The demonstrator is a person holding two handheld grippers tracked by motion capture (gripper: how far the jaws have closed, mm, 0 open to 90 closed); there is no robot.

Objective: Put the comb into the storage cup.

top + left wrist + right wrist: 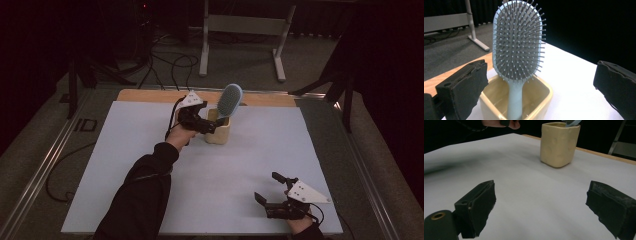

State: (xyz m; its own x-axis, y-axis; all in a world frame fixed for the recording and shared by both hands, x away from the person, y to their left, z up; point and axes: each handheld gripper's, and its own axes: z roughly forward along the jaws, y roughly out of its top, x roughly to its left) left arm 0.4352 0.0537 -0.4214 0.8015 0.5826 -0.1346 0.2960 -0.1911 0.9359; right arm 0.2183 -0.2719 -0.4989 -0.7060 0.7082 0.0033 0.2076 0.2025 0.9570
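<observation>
- One table (150, 165) carries everything; a pale sheet covers its top and a strip of bare wood runs along the far edge.
- Beyond that far edge, a grey frame (240, 25) stands on the carpeted floor.
- Near the middle of the far edge sits a cream square cup (218, 132), upright, well clear of both side edges.
- From the cup rises a light blue hairbrush (229, 100), handle down inside the cup, its head leaning toward the far right; in the left gripper view its bristles (517, 42) face the camera.
- At the cup's left side is the left gripper (212, 125), held by a hand on a dark sleeve; its jaws are spread wide on either side of the brush and cup, and the pads press on neither.
- Close to the near right corner rests the right gripper (267, 190), well apart from the cup; its jaws gape with bare sheet between them, grasping nothing.
</observation>
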